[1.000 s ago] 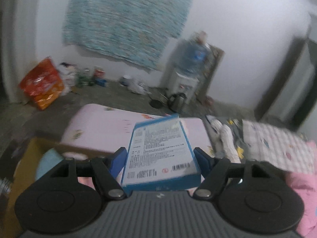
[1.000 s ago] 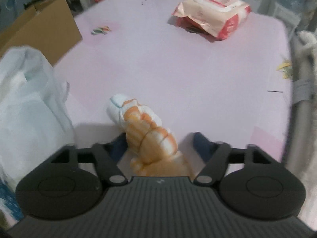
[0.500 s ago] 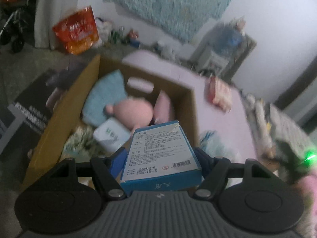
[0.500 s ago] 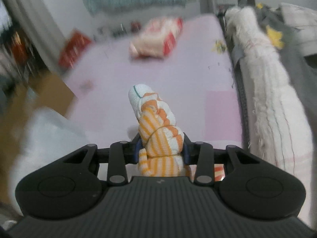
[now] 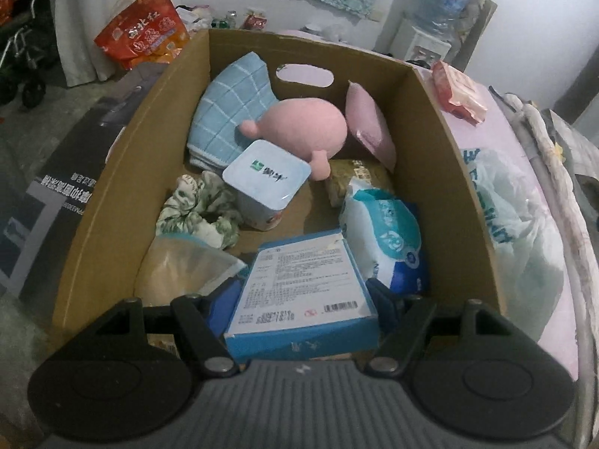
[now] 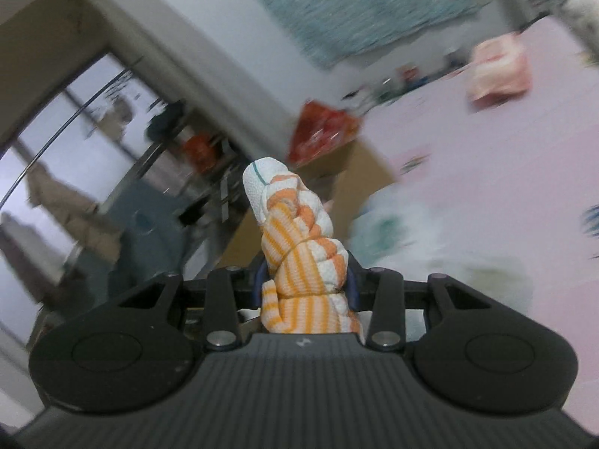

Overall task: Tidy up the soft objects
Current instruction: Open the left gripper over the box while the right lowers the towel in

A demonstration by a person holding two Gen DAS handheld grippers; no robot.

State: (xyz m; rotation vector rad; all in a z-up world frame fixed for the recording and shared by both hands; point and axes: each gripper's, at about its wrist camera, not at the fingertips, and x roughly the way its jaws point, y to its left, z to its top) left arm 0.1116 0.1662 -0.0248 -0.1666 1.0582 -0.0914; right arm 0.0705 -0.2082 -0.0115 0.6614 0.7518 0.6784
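My left gripper (image 5: 301,292) is shut on a blue and white box (image 5: 303,288) and holds it over the near end of an open cardboard box (image 5: 445,172). Inside lie a blue checked towel (image 5: 228,116), a pink plush toy (image 5: 303,127), a pink pillow (image 5: 368,123), a white tub (image 5: 264,179), a green patterned cloth (image 5: 198,209), a blue and white packet (image 5: 389,239) and a clear bag (image 5: 179,269). My right gripper (image 6: 305,286) is shut on a rolled orange and white striped cloth (image 6: 295,247), held up in the air.
The cardboard box stands beside a pink mattress (image 5: 498,119) with a white plastic bag (image 5: 520,224) and a red and white packet (image 5: 458,89). A red bag (image 5: 146,33) sits on the floor behind. The right wrist view is blurred, showing the mattress (image 6: 486,157).
My left gripper has lowered the blue box toward the cardboard box interior. My right gripper has lifted the striped cloth off the mattress and swung left and tilted.
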